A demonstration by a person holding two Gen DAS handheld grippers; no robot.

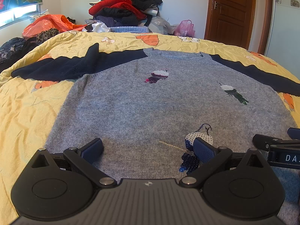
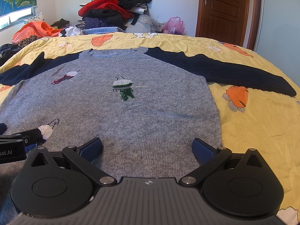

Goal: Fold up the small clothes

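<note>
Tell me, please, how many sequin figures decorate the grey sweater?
3: a pink figure nearest the collar, a green figure mid-chest, and a blue figure near the hem, partly hidden by the left tongs.

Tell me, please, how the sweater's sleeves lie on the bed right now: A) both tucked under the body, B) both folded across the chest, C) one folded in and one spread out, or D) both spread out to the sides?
D: the sweater lies flat on the bed with its left sleeve and right sleeve each stretched outward.
</note>
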